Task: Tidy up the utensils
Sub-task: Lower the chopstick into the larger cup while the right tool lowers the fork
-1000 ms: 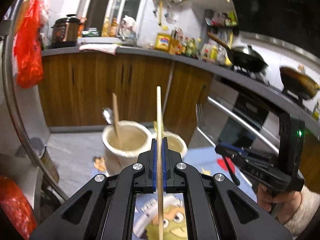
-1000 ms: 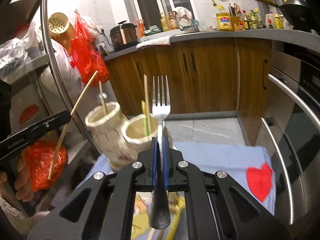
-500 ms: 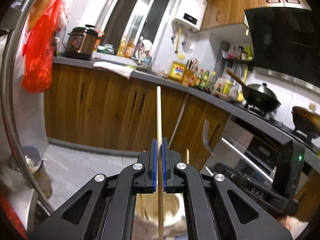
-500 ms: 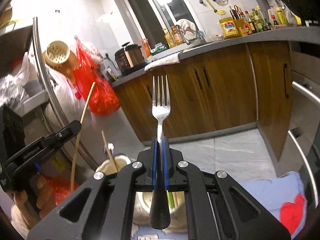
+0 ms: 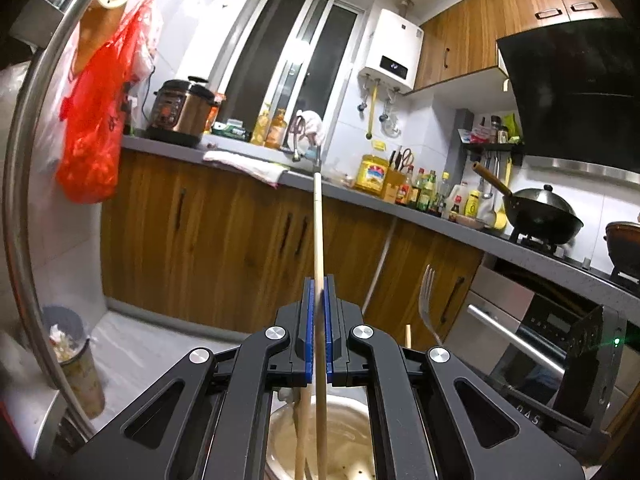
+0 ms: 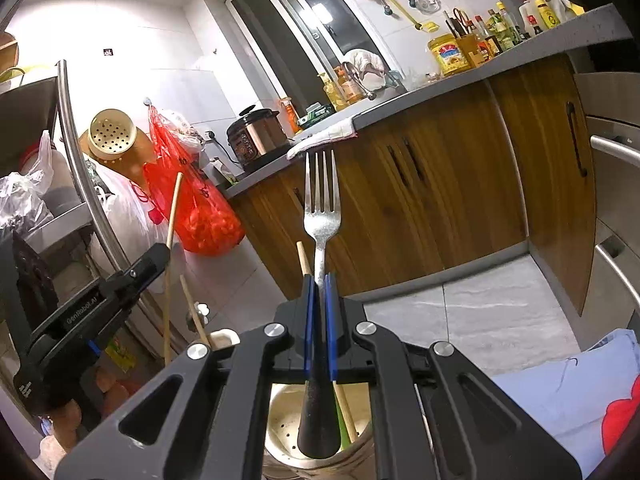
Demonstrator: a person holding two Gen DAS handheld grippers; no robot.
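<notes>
Chopstick (image 5: 318,240) stands upright, clenched between the blue pads of the left gripper (image 5: 318,332); its lower end dips into a cream holder (image 5: 352,416) right under the jaws. Most of that holder is hidden by the gripper's black body, so only part of its inside and 1 more wooden stick (image 5: 302,432) in it show.

From the right wrist, the right gripper (image 6: 319,328) clamps a fork (image 6: 321,216) by its neck, tines up, with the dark handle end hanging over a second holder (image 6: 284,412) with holes in its floor. A chopstick (image 6: 305,258) and something green lean inside it, half covered by the handle. Whether the fork touches the holder's floor cannot be told.

At left in that view, the other gripper shows from the side, with its chopstick slanting up. Behind it, the rim of the first holder peeks out. A blue cloth (image 6: 560,384) with a red heart is cut off at the right edge.
</notes>
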